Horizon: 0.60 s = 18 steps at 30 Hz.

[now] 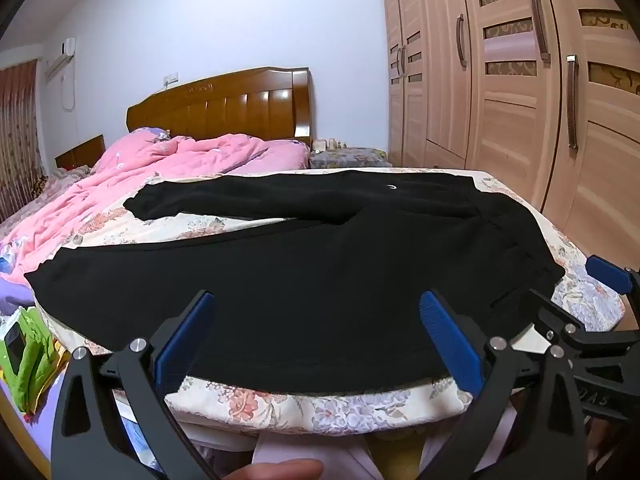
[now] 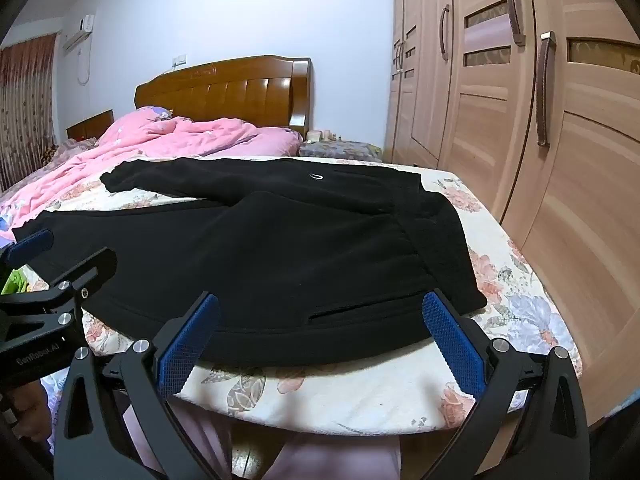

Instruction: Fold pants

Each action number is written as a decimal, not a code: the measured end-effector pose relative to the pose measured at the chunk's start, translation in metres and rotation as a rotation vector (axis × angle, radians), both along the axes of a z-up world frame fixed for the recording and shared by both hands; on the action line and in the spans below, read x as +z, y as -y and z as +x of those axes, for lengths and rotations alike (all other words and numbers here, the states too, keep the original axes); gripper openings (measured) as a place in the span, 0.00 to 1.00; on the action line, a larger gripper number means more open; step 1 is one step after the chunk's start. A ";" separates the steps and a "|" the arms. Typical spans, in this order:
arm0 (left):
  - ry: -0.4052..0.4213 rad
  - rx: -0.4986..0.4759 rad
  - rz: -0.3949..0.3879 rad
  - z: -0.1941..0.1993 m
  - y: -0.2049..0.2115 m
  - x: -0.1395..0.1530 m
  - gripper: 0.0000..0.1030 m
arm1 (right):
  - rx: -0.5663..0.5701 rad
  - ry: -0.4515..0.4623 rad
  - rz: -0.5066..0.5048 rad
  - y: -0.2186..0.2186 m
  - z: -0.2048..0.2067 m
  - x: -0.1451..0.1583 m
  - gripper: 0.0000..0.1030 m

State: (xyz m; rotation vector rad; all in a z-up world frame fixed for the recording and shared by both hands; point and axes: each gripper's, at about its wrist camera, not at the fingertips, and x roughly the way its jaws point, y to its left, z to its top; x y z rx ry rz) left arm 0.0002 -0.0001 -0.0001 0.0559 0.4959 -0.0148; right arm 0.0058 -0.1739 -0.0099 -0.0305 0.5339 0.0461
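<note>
Black pants [image 1: 304,264] lie spread flat on the floral bed sheet [image 1: 320,408], waistband to the right, both legs running left with a gap between them. They also show in the right wrist view [image 2: 288,256]. My left gripper [image 1: 316,332] is open and empty, its blue pads just above the near leg's edge. My right gripper [image 2: 320,336] is open and empty, over the near edge by the hip pocket slit [image 2: 360,312]. The right gripper also shows at the right edge of the left wrist view [image 1: 600,320], and the left gripper at the left edge of the right wrist view [image 2: 48,280].
A pink duvet [image 1: 160,168] is bunched at the far left of the bed before a wooden headboard [image 1: 224,108]. A tall wooden wardrobe [image 1: 520,100] stands close along the right. A green bag [image 1: 32,360] sits low at the left. The bed's near edge is right below the grippers.
</note>
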 end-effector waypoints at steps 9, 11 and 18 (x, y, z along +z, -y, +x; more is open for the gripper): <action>-0.006 0.006 -0.007 -0.001 -0.001 -0.006 0.99 | 0.003 0.005 -0.022 -0.003 -0.002 0.000 0.96; -0.011 0.009 -0.006 -0.002 -0.001 -0.007 0.99 | 0.003 -0.009 -0.009 -0.003 0.005 -0.003 0.96; -0.034 0.009 -0.014 0.000 -0.002 -0.007 0.99 | 0.005 -0.012 -0.004 -0.004 0.002 -0.001 0.96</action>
